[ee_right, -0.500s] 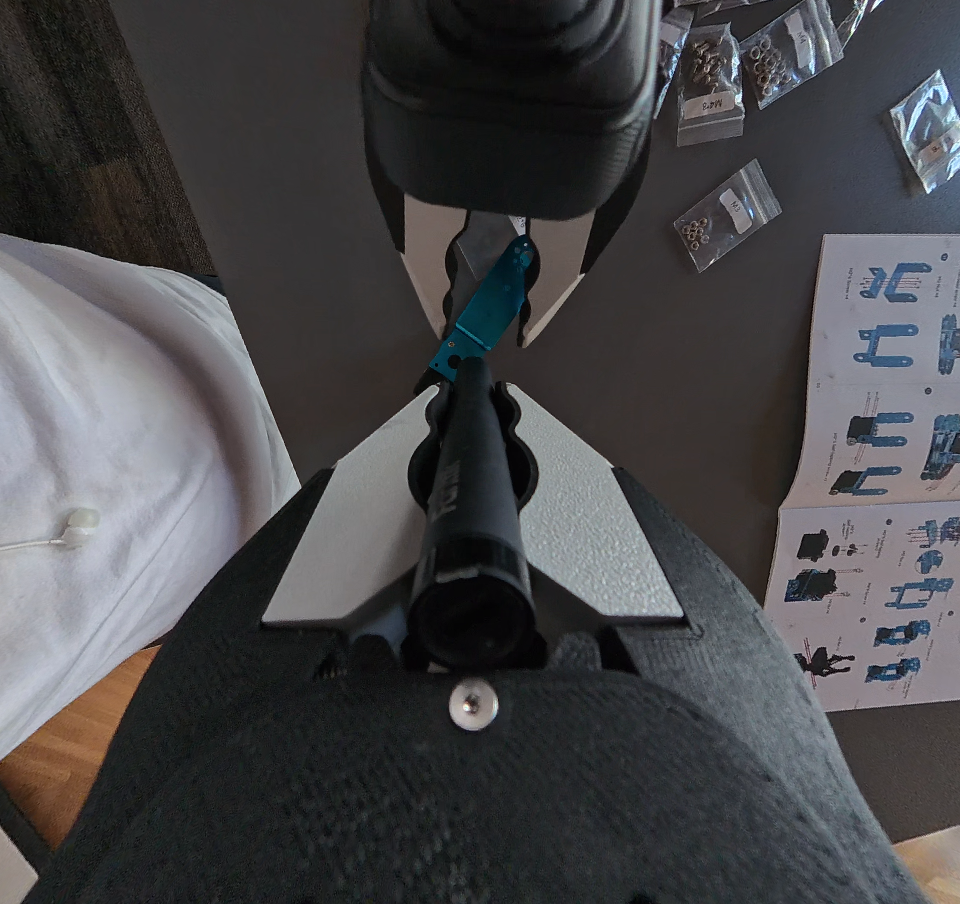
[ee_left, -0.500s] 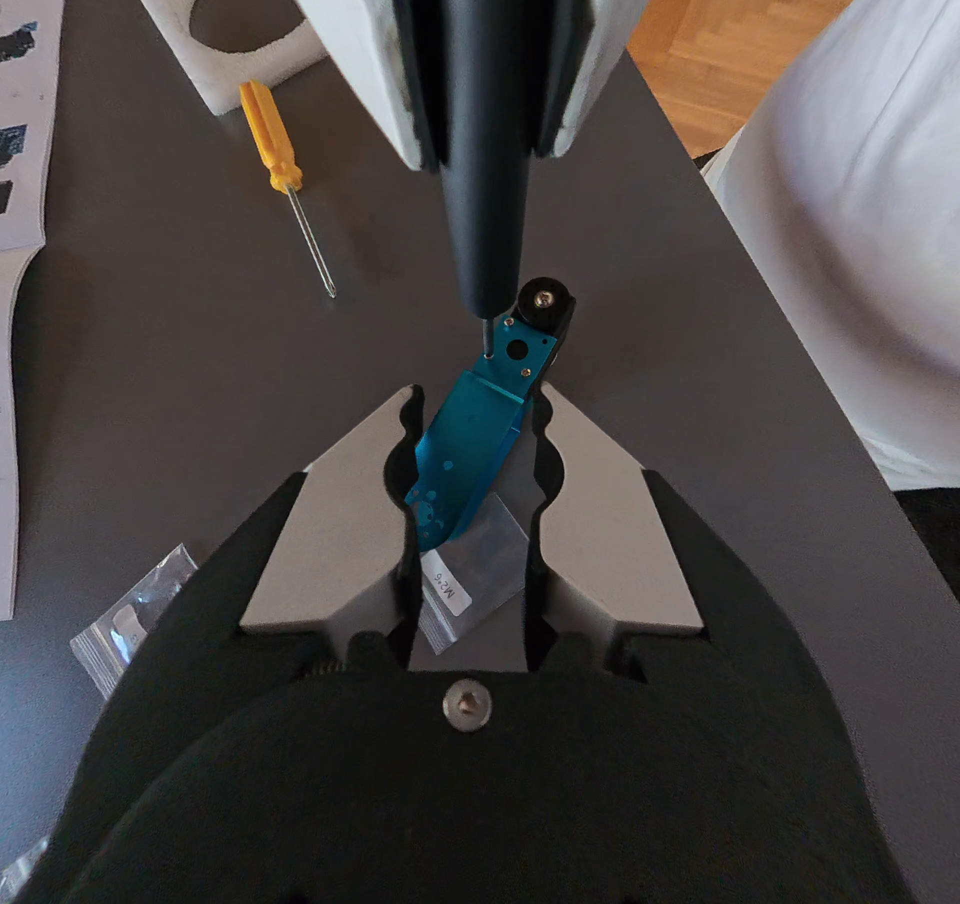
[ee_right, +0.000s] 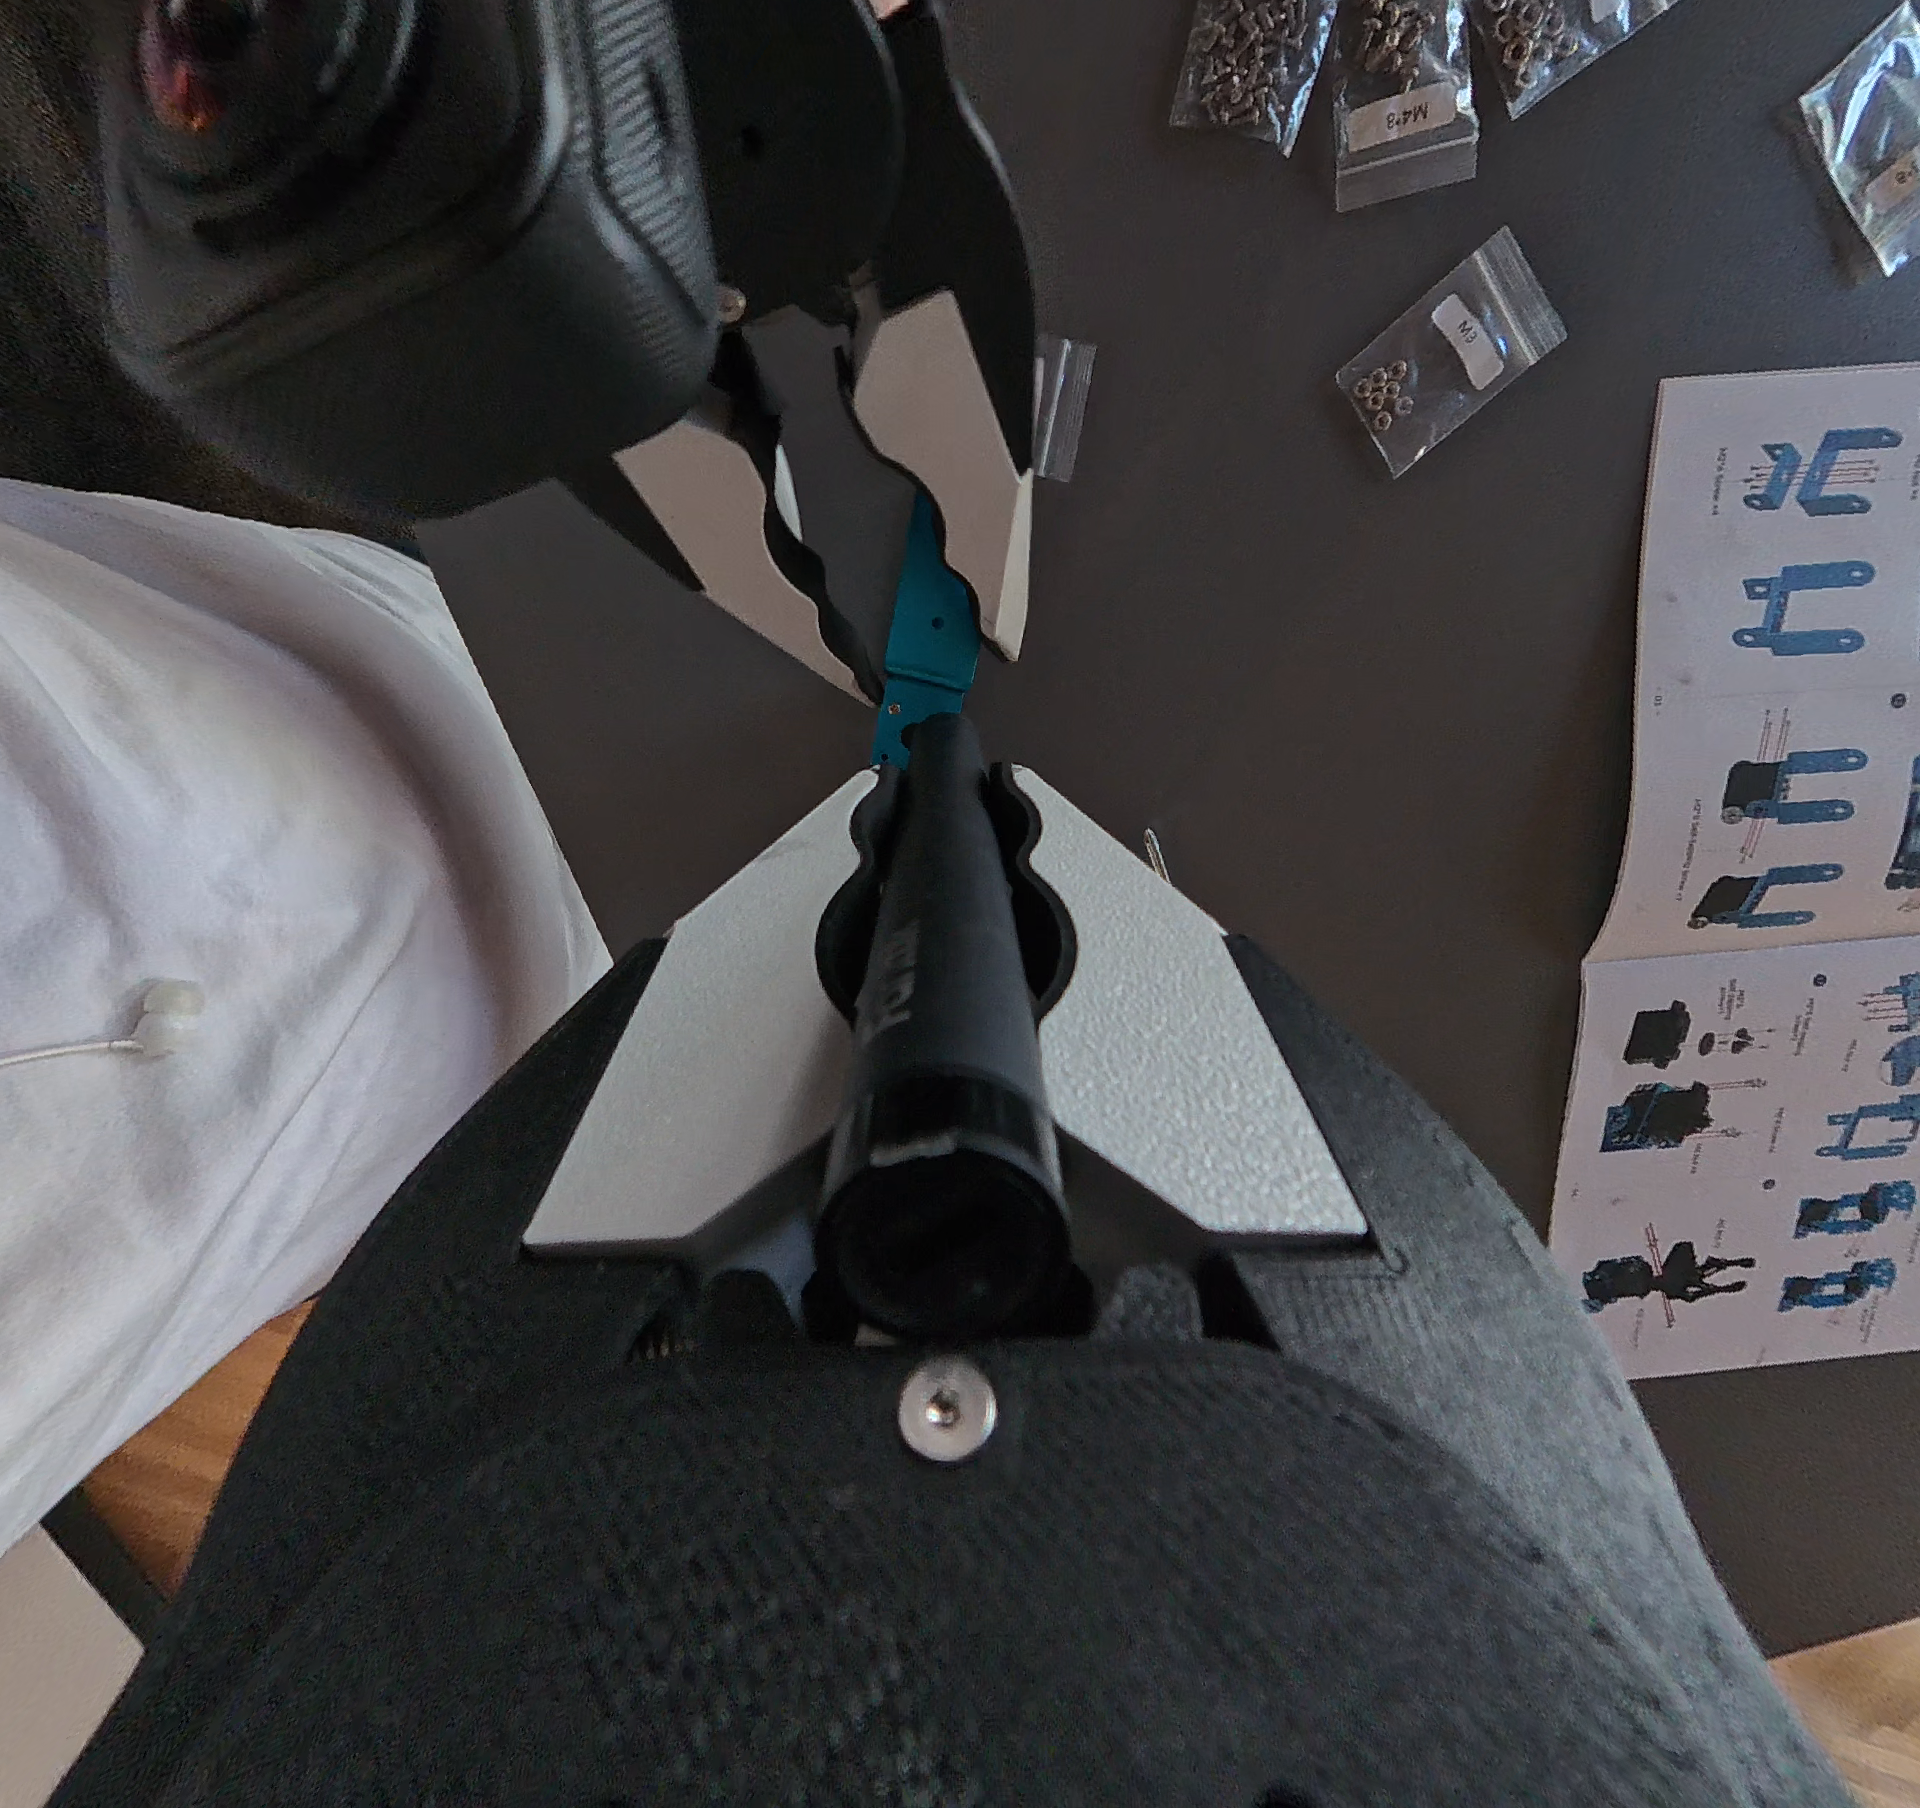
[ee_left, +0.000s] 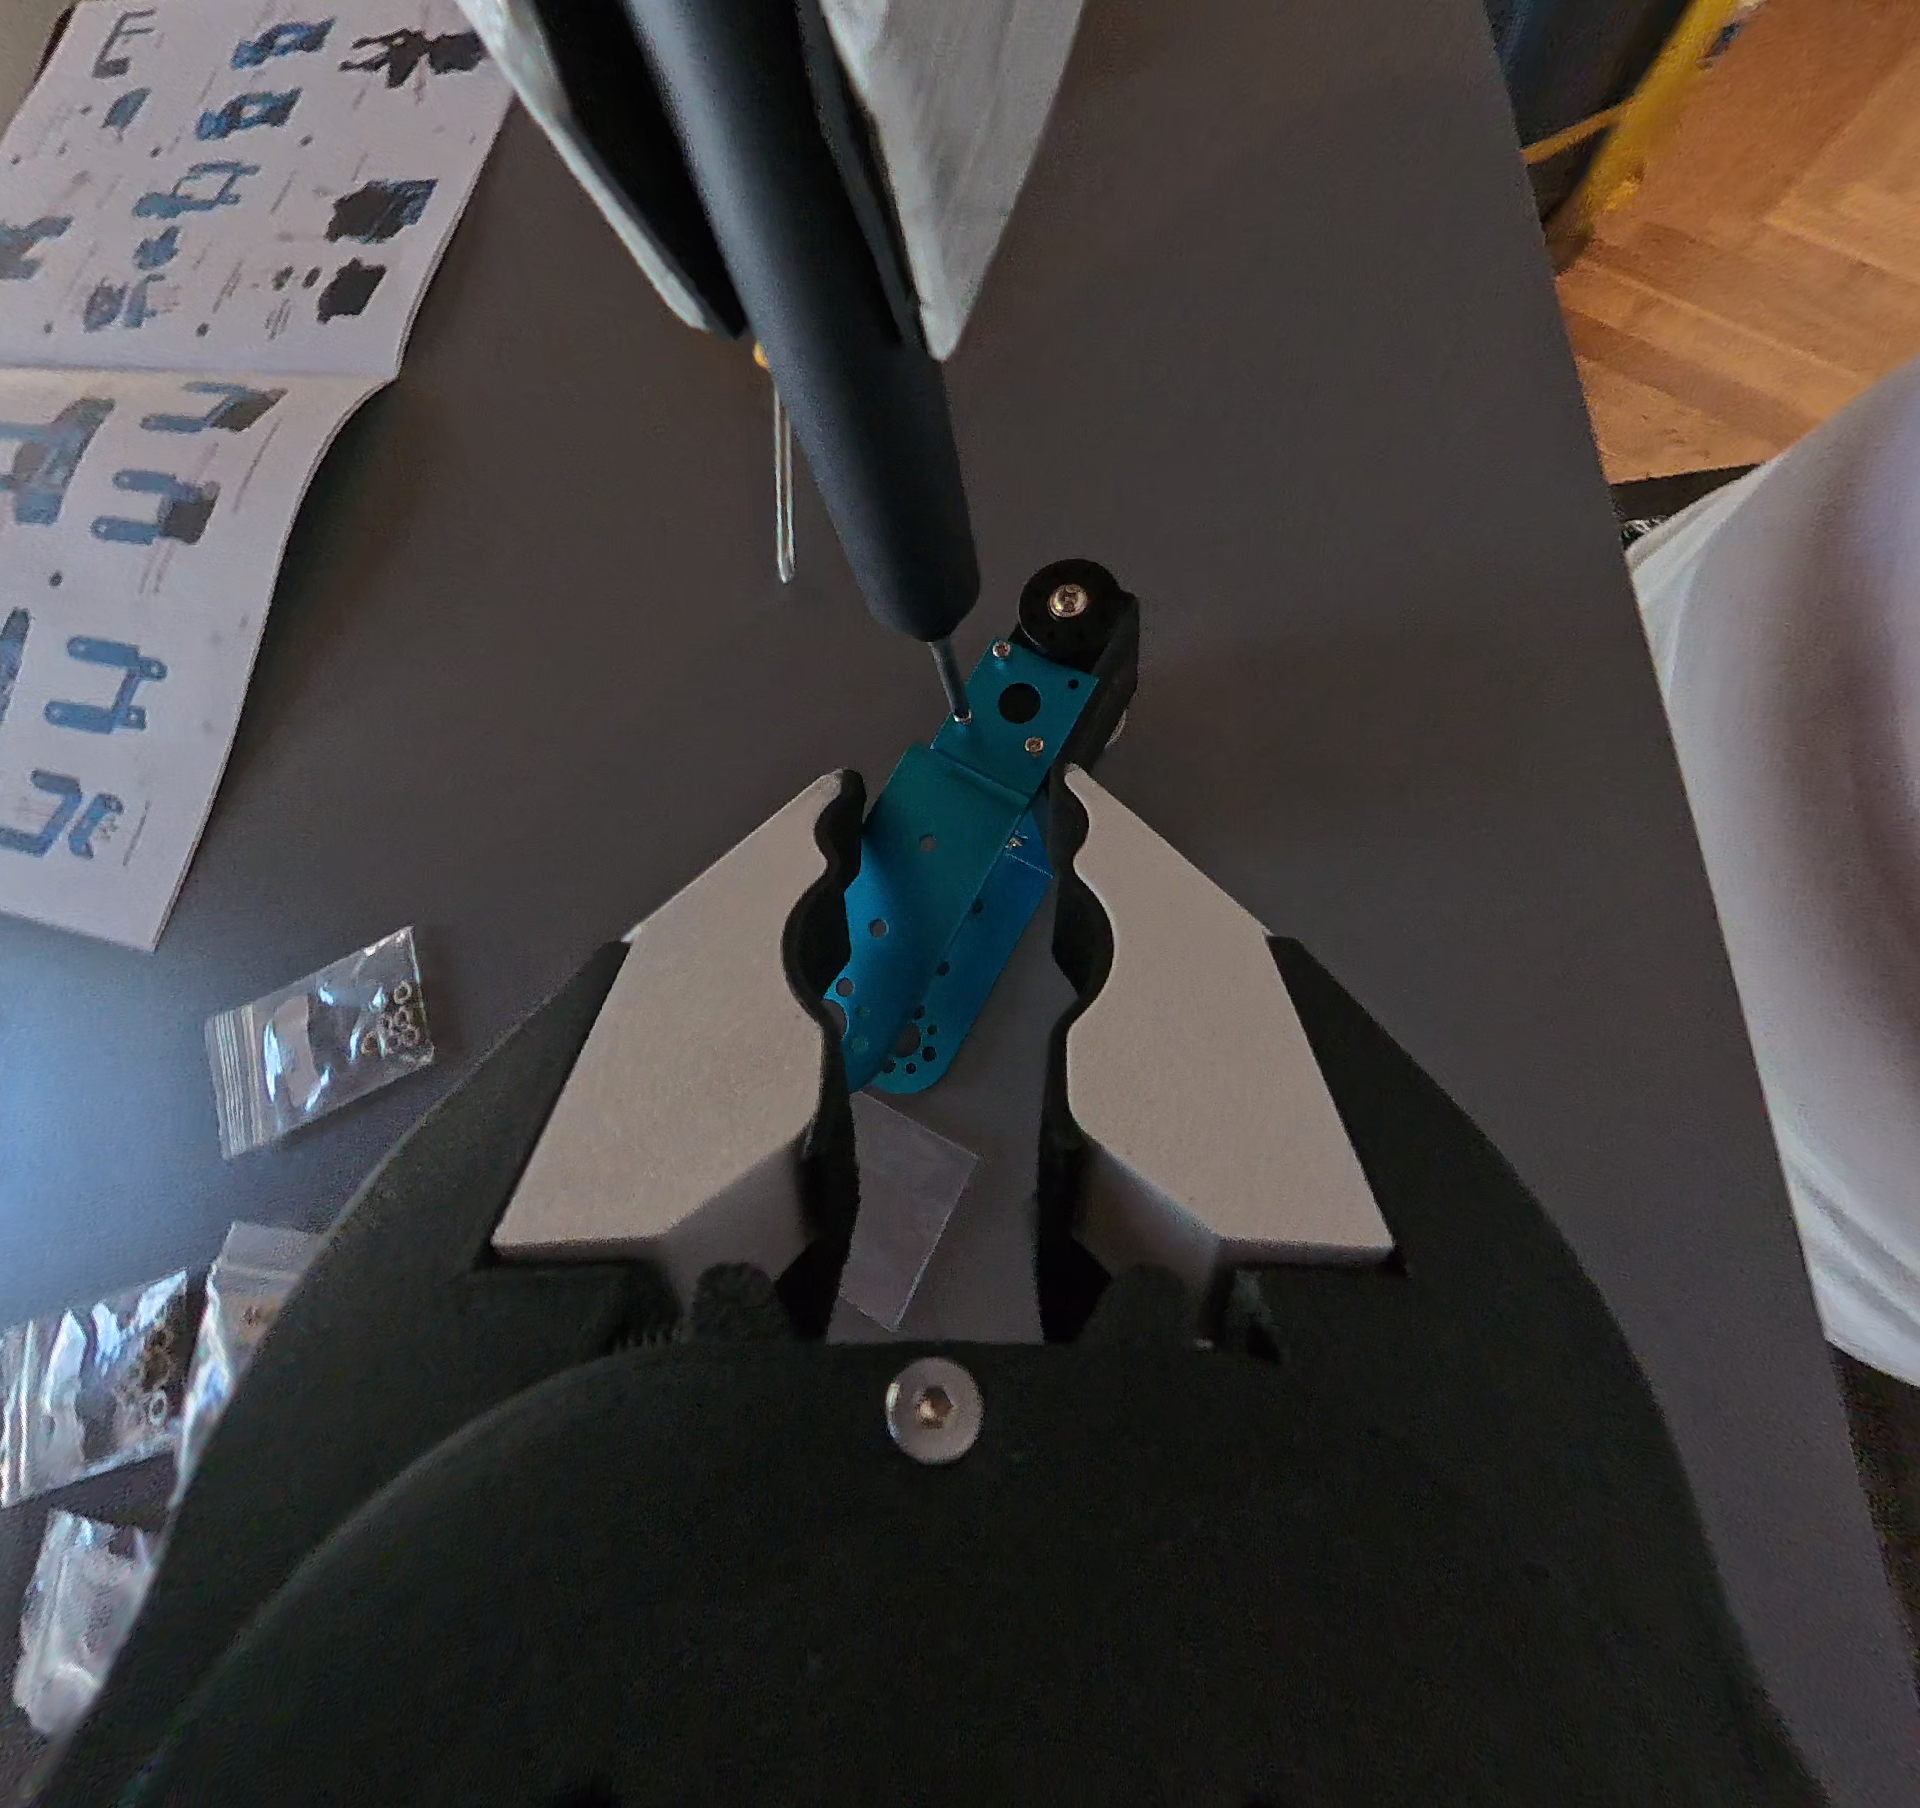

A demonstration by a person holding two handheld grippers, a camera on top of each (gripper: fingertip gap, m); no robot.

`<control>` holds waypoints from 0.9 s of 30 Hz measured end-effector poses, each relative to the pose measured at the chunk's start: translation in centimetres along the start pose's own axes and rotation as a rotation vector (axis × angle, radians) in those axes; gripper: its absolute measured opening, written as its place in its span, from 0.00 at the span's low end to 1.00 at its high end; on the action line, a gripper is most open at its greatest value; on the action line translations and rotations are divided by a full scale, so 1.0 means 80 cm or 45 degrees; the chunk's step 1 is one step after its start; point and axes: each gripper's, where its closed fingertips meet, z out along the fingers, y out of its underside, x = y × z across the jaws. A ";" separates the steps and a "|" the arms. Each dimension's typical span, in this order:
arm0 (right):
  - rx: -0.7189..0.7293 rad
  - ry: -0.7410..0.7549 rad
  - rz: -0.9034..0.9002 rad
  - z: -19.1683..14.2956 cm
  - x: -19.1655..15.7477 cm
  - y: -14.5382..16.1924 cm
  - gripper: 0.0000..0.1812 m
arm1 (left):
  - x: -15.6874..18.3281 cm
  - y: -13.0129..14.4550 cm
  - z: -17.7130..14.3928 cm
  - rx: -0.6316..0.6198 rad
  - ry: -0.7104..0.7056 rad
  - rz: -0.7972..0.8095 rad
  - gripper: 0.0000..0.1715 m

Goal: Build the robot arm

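Left hand-held gripper (ee_left: 956, 782): pinched on the blue bracket (ee_left: 935, 896), which is held tilted above the dark surface (ee_left: 1299, 408).
Right hand-held gripper (ee_right: 940, 802): clamped around a black screwdriver (ee_right: 940, 1010).
Driver tip: set on a small screw (ee_left: 964, 716) at the bracket's upper plate.
Black servo (ee_left: 1081, 636): seen attached at the bracket's far end.
Surroundings: instruction booklet (ee_right: 1766, 823) and bags of screws (ee_right: 1455, 345) are laid nearby.

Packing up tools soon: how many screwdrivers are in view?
2. A black screwdriver clamped in the right gripper, tip on the blue bracket; a second screwdriver lies on the table behind it, mostly hidden.
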 end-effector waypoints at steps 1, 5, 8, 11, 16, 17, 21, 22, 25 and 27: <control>0.000 0.000 0.005 0.000 0.001 0.001 0.11 | 0.000 -0.001 0.001 -0.011 -0.038 -0.036 0.20; -0.001 0.009 0.011 -0.001 0.002 0.003 0.11 | -0.001 -0.003 0.003 -0.041 -0.219 -0.156 0.20; 0.002 0.012 0.006 -0.001 0.004 0.005 0.11 | -0.001 -0.005 0.004 -0.060 -0.356 -0.310 0.21; -0.004 -0.018 -0.025 -0.002 0.003 0.006 0.11 | 0.008 -0.012 0.005 -0.042 -0.325 -0.325 0.25; -0.011 -0.030 -0.085 -0.002 0.002 0.005 0.11 | 0.003 0.006 -0.007 -0.075 -0.143 -0.347 0.33; -0.009 -0.034 -0.089 -0.002 0.003 0.005 0.11 | 0.001 0.014 -0.007 -0.105 -0.124 -0.309 0.33; -0.013 -0.049 -0.091 -0.001 0.007 0.005 0.11 | -0.001 0.022 0.000 -0.130 -0.121 -0.268 0.22; -0.012 -0.054 -0.088 -0.001 0.007 0.006 0.11 | -0.002 0.021 0.001 -0.124 -0.137 -0.283 0.22; -0.004 -0.069 -0.091 -0.002 0.004 0.006 0.11 | 0.004 0.020 -0.002 -0.105 -0.170 -0.344 0.21; 0.004 -0.072 -0.086 -0.002 0.002 0.006 0.11 | 0.009 0.020 -0.004 -0.096 -0.209 -0.363 0.20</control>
